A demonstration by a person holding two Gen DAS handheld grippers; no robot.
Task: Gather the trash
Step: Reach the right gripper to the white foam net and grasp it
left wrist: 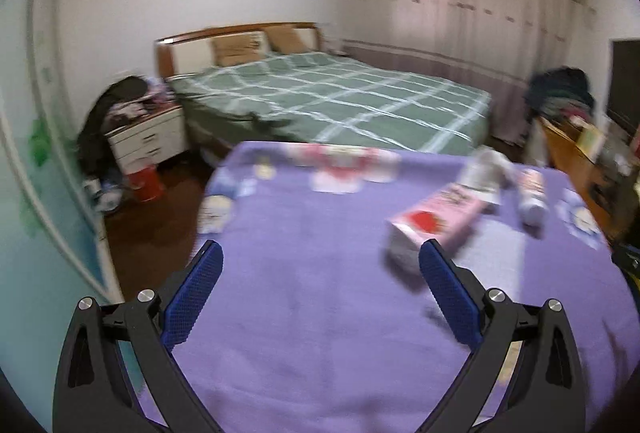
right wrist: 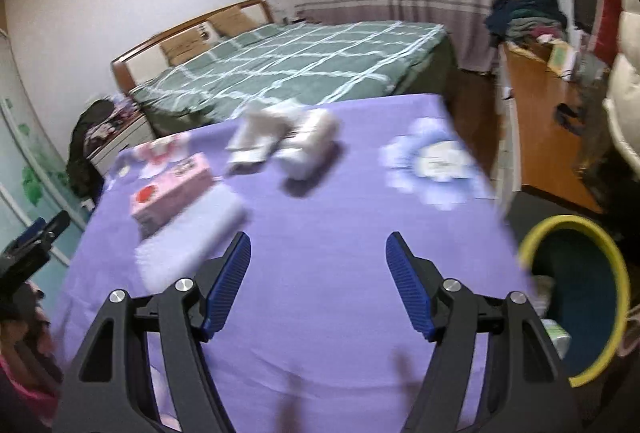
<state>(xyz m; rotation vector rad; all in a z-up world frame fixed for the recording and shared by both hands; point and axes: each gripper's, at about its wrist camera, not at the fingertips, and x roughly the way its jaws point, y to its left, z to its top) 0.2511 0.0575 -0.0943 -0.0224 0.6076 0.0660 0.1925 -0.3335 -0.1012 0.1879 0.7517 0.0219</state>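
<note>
A pink carton [left wrist: 438, 219] with a red strawberry print lies on the purple tablecloth [left wrist: 320, 293]; it also shows in the right wrist view [right wrist: 172, 189]. A crumpled white pack [right wrist: 260, 139] and a small white bottle [right wrist: 310, 145] lie beyond it; the bottle shows in the left wrist view [left wrist: 532, 197]. A bin with a yellow rim [right wrist: 576, 297] stands at the table's right side. My left gripper [left wrist: 320, 261] is open and empty, just short of the carton. My right gripper [right wrist: 318, 253] is open and empty over the cloth.
A bed with a green checked cover [left wrist: 328, 97] stands behind the table. A white nightstand [left wrist: 148, 137] and a red bucket [left wrist: 148, 181] are at the left. A wooden desk [right wrist: 540, 121] with piled clothes is at the right.
</note>
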